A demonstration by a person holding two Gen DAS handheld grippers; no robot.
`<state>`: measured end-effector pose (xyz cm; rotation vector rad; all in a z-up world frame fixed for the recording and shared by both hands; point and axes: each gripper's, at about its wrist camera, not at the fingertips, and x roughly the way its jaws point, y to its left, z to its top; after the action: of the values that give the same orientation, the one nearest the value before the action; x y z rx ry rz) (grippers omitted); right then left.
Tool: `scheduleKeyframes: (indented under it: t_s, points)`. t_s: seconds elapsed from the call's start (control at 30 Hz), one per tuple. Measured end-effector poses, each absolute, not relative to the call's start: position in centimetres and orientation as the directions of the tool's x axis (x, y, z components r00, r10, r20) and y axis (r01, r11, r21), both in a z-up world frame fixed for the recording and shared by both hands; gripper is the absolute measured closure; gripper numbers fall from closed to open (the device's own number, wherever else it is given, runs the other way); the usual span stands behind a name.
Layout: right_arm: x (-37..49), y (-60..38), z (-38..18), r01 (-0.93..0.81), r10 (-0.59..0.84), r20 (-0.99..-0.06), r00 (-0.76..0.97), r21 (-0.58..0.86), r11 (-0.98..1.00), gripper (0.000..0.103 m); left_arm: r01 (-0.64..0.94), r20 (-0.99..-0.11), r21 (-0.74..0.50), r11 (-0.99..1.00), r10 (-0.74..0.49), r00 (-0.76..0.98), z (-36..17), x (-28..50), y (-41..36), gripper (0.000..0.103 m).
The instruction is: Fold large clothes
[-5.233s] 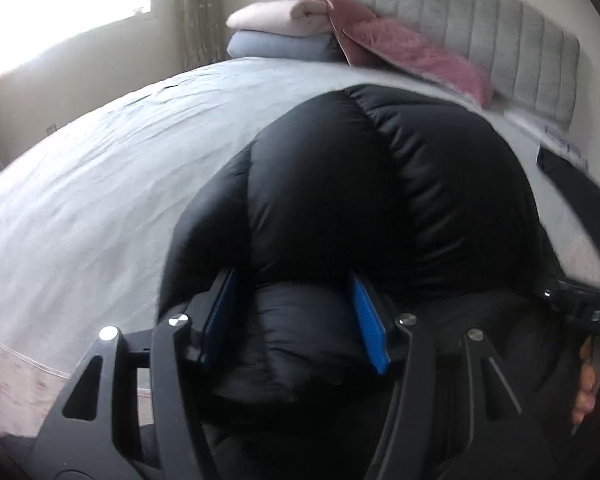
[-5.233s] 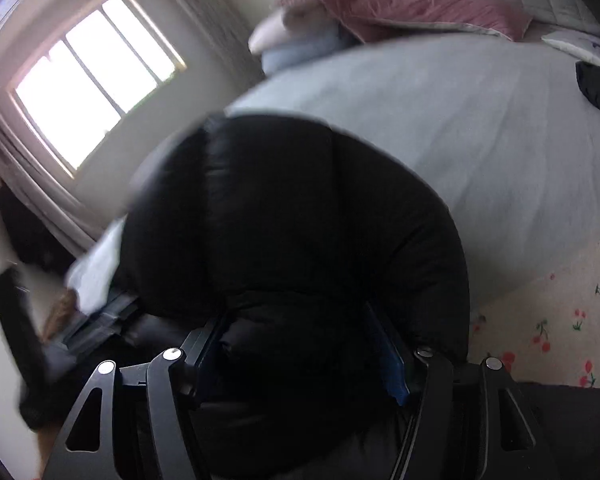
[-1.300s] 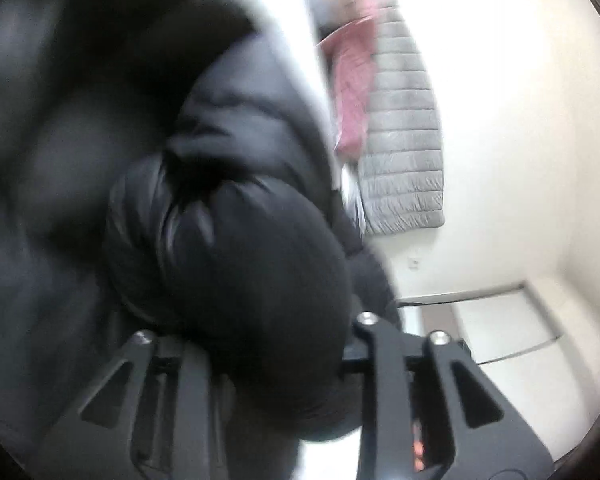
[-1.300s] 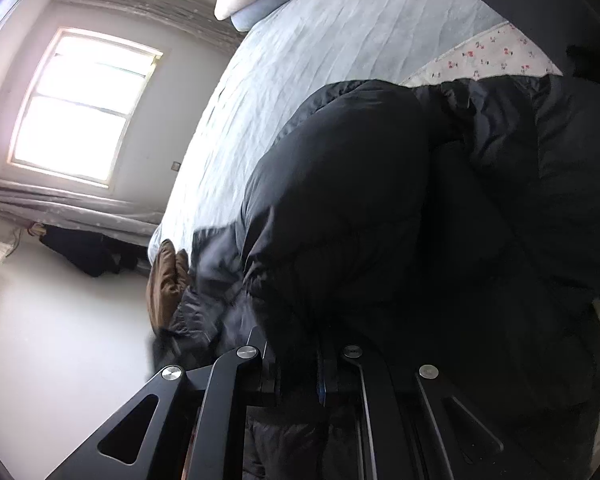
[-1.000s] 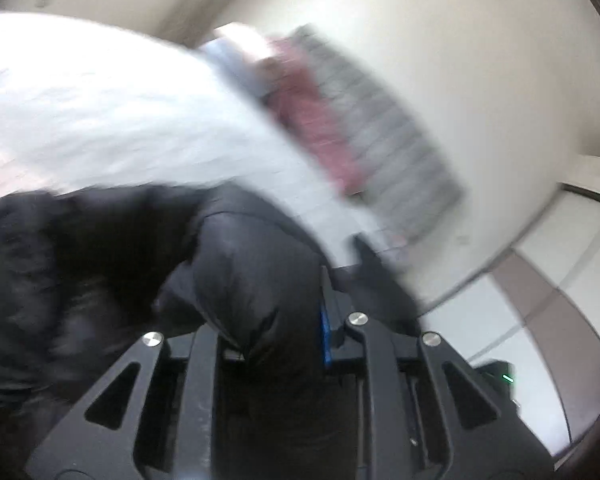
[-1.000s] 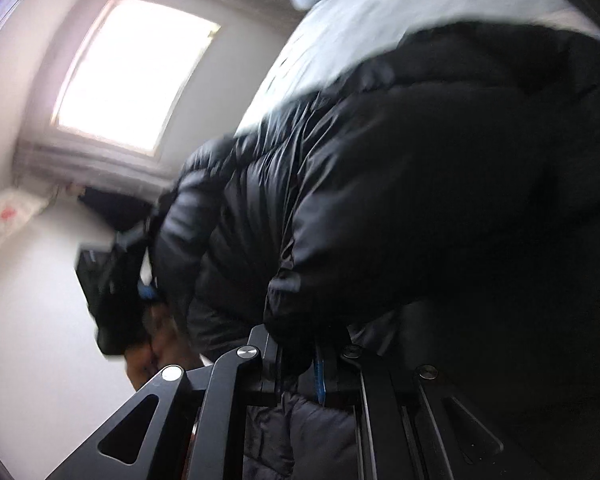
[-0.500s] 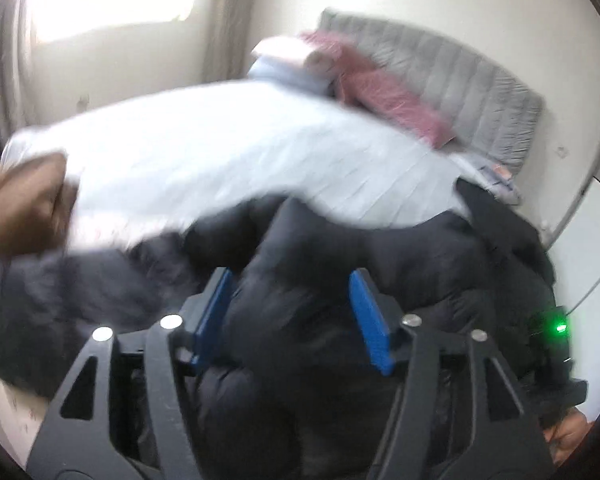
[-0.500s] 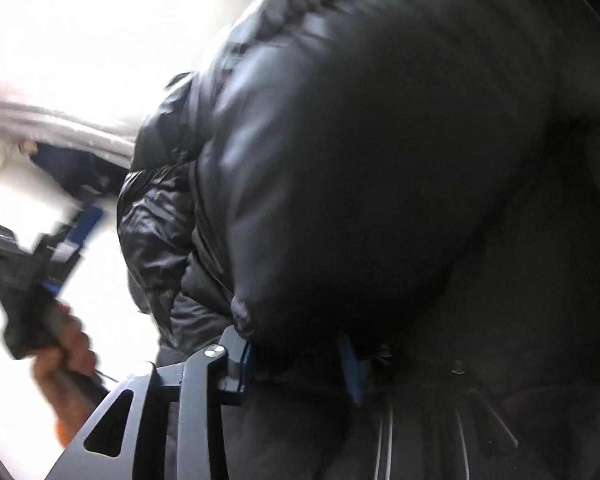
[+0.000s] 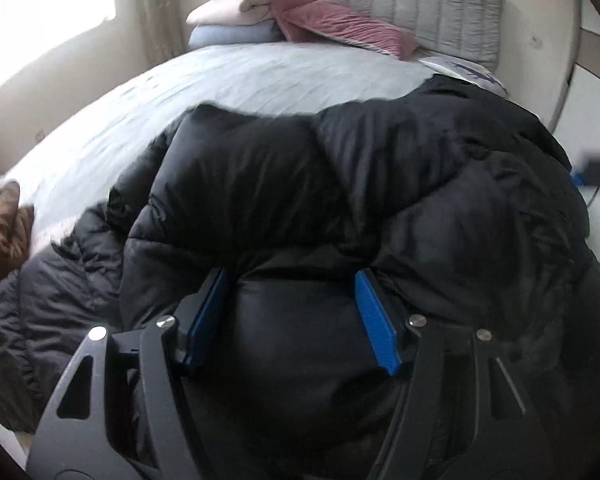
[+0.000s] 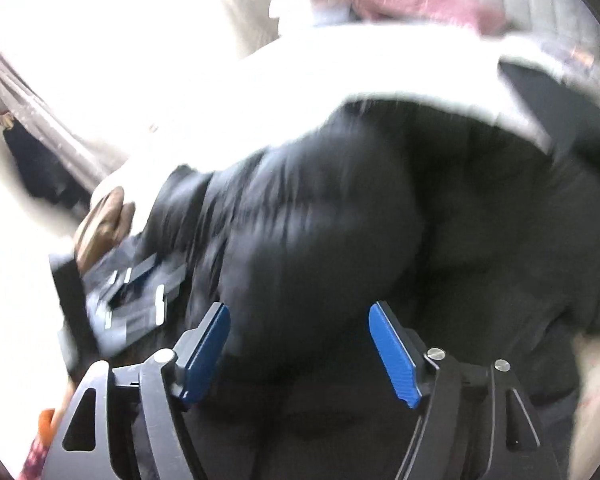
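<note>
Left gripper [image 9: 290, 312]: black skeletal frame with triangular cut-outs, silver screw heads, ribbed blue pads [image 9: 374, 320]. Right gripper [image 10: 300, 344]: same build, blue pads [image 10: 392, 354], silver screws.

The puffy quilted down jacket [image 9: 340, 184] is black; the bed sheet [image 9: 220, 80] pale grey; the velvet pillow [image 9: 340, 24] dusty pink; fingers [image 9: 374, 320] blue-padded.

No legible text, label, brand, number or sign is visible in either wrist view.
</note>
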<state>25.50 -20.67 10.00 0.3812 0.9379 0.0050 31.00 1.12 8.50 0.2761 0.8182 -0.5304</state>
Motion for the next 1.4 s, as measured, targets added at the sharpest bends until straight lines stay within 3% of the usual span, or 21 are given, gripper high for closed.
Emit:
scheduleKeyframes:
  t_s: [0.17, 0.33, 0.37, 0.4, 0.57, 0.77, 0.9, 1.1, 1.27, 1.4]
  points:
    - [28.0, -17.8, 9.4, 0.092, 0.11, -0.738, 0.666, 0.227, 0.97, 0.025, 0.565, -0.692, -0.064, 0.822, -0.445, 0.569, 10.3, 30.7, 1.9, 0.035]
    - [27.6, -17.3, 2.9, 0.113, 0.01, -0.84, 0.543, 0.085, 0.99, 0.025, 0.597, -0.731, 0.013, 0.802, -0.4, 0.553, 5.8, 29.0, 2.2, 0.033]
    - [27.4, -17.4, 1.8, 0.127, 0.01, -0.853, 0.521, 0.089, 0.988, 0.025, 0.61, -0.732, 0.023, 0.792, -0.402, 0.55, 5.0, 28.4, 2.3, 0.033]
    - [27.3, -18.1, 0.3, 0.154, 0.029, -0.871, 0.49, 0.12, 0.981, 0.018, 0.619, -0.732, 0.028, 0.785, -0.405, 0.547, 4.4, 27.9, 2.3, 0.033]
    - [25.7, -20.4, -3.1, 0.225, 0.163, -0.878, 0.451, 0.288, 0.931, 0.017, 0.622, -0.75, 0.055, 0.781, -0.379, 0.543, 3.5, 26.6, 1.3, 0.033]
    - [23.5, -20.0, -0.4, 0.186, 0.175, -0.867, 0.467, 0.289, 0.939, 0.016, 0.607, -0.756, 0.033, 0.794, -0.377, 0.535, 6.8, 25.6, 0.6, 0.033]
    - [21.2, -21.1, 2.4, 0.178, 0.196, -0.842, 0.503, 0.323, 0.93, 0.016, 0.59, -0.74, -0.023, 0.807, -0.411, 0.533, 9.3, 24.8, 1.1, 0.025]
    - [16.1, -25.6, 5.8, 0.232, 0.179, -0.813, 0.554, 0.358, 0.904, 0.016, 0.541, -0.743, -0.095, 0.836, -0.421, 0.521, 11.7, 24.0, 2.5, 0.015]
    - [12.4, -31.2, 7.8, 0.307, 0.136, -0.81, 0.571, 0.364, 0.879, 0.016, 0.456, -0.78, -0.222, 0.862, -0.438, 0.448, 11.9, 23.9, 4.4, 0.013]
    - [10.2, -35.1, 8.7, 0.371, 0.119, -0.798, 0.59, 0.399, 0.838, 0.016, 0.379, -0.8, -0.235, 0.895, -0.4, 0.448, 11.9, 23.1, 5.9, 0.012]
